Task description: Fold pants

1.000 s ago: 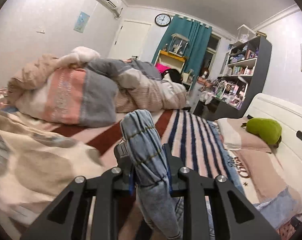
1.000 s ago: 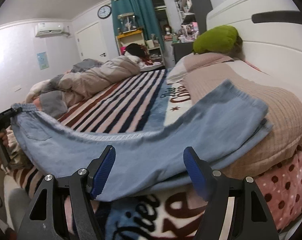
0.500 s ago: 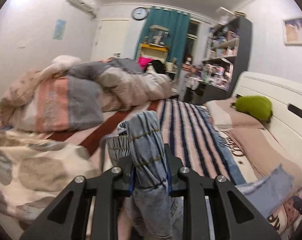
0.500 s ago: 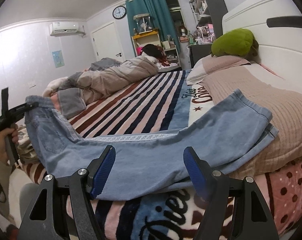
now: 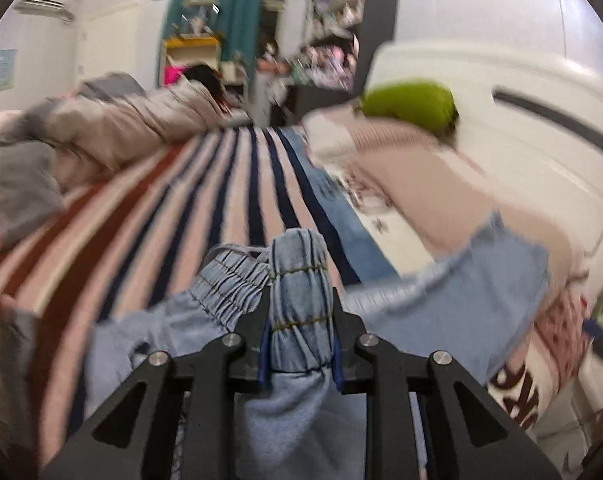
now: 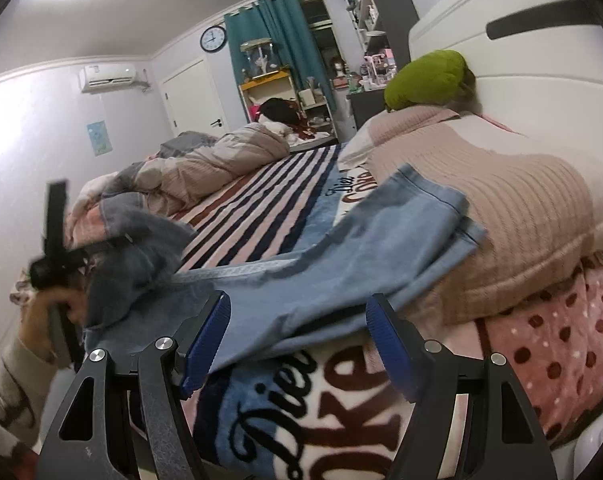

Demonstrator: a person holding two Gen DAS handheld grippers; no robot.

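Denim of the pants (image 5: pixel 299 304), at the gathered elastic waistband, was clamped between the blue-padded fingers of the left claw (image 5: pixel 299 344), which was closed on that bunched fabric. From the right wrist view the same claw (image 6: pixel 53 256) was seen at the left edge, held in a hand (image 6: pixel 47 320) with a cream sleeve, the waist end of the pants (image 6: pixel 341 264) lifted off the bed and motion-blurred there. The legs were spread across the striped blanket (image 6: pixel 261 216), with the hems resting on the ribbed pink pillow (image 6: pixel 521 216) near the white headboard (image 6: pixel 521 52). A green cushion (image 6: pixel 429 78) was propped against that headboard, above the pillow. The right claw (image 6: pixel 297 340) was held wide open and gripped nothing; its blue pads (image 6: pixel 205 336) were placed low, over the near edge of the pants and the lettered blanket (image 6: pixel 301 412). Whether the pads touched the cloth could not be told, possibly just above it. A rumpled duvet (image 6: pixel 205 164) was heaped along the far left side of the bed. A wall clock (image 6: pixel 212 38) and teal curtains (image 6: pixel 277 36) were visible on the back wall.
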